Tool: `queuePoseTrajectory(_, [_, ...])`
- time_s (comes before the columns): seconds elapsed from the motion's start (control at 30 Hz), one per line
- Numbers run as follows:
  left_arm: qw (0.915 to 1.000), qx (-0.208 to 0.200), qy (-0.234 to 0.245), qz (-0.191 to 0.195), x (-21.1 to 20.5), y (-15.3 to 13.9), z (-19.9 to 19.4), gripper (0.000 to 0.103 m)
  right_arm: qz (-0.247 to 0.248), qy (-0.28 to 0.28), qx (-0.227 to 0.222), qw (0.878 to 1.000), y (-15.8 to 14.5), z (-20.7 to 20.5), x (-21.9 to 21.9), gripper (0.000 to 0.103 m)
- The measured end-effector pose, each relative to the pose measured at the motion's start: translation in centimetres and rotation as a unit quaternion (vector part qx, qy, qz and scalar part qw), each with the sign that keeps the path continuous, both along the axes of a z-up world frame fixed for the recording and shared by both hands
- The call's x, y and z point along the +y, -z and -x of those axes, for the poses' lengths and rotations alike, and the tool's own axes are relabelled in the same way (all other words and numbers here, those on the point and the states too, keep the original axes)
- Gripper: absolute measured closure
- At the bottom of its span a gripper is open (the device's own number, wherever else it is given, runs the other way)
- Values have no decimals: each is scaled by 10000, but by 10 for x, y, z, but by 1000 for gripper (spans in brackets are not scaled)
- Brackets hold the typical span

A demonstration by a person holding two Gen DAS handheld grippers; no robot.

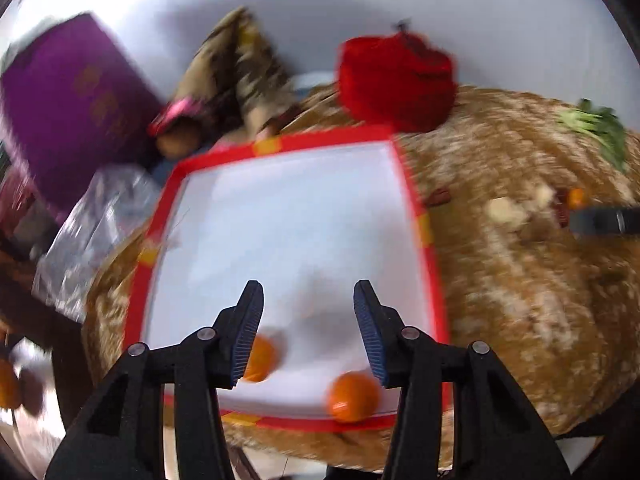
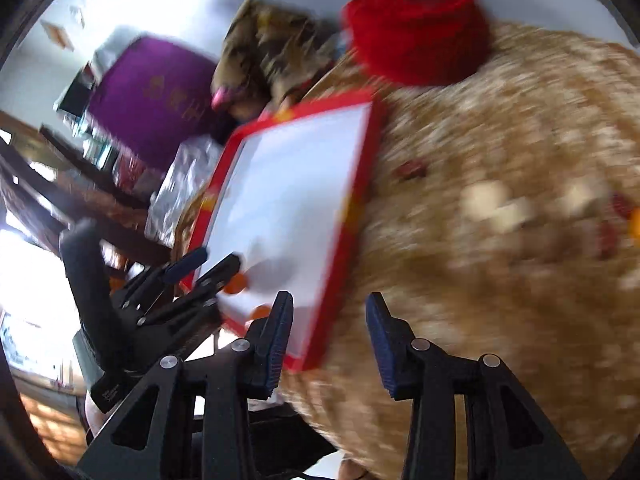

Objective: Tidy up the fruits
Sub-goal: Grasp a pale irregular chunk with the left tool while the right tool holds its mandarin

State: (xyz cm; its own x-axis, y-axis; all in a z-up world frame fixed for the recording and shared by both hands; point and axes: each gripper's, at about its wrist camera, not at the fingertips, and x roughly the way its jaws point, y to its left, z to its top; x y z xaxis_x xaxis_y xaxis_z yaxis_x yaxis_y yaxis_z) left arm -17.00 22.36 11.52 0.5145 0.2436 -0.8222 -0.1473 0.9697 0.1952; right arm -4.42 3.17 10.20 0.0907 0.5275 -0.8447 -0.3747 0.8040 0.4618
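A white tray with a red rim point(image 1: 412, 184) lies on the brown patterned tablecloth; it also shows in the right wrist view point(image 2: 352, 216). Two small oranges lie at its near edge: one point(image 1: 352, 396) in front, one point(image 1: 262, 358) partly behind my left finger. My left gripper point(image 1: 308, 300) is open and empty above them. My right gripper point(image 2: 328, 312) is open and empty over the tray's near right corner. The left gripper point(image 2: 208, 264) shows in the right wrist view beside both oranges point(image 2: 236, 284). Another orange point(image 1: 576, 198) lies at the far right among scraps.
A red bag point(image 1: 400, 80) stands behind the tray. A purple box point(image 1: 72, 96), a brown patterned bag point(image 1: 240, 72) and clear plastic wrap point(image 1: 100, 224) sit to the left. Green leaves point(image 1: 600, 128) and pale and dark pieces point(image 1: 508, 212) lie to the right.
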Motion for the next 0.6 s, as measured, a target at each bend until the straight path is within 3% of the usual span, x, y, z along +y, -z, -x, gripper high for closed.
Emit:
queuePoseTrajectory(0.13, [9973,-109,709,165,-48,-3,-26,53,269,885,-374,9950,-24,-39,-91,63])
queuePoseTrajectory(0.27, [9945,46,1041,133,-94,6,-55,53,309,1567,-154,9870,-12,-66,-152,63])
queuePoseTrajectory(0.43, [9921,329,1201,-169,-112,35,-89,53,245,1889,347,9811,21,-83,-175,63])
queuePoseTrajectory(0.6, [9871,509,1505,-182,-118,52,-104,53,445,1794,453,9817,36,-89,-174,63])
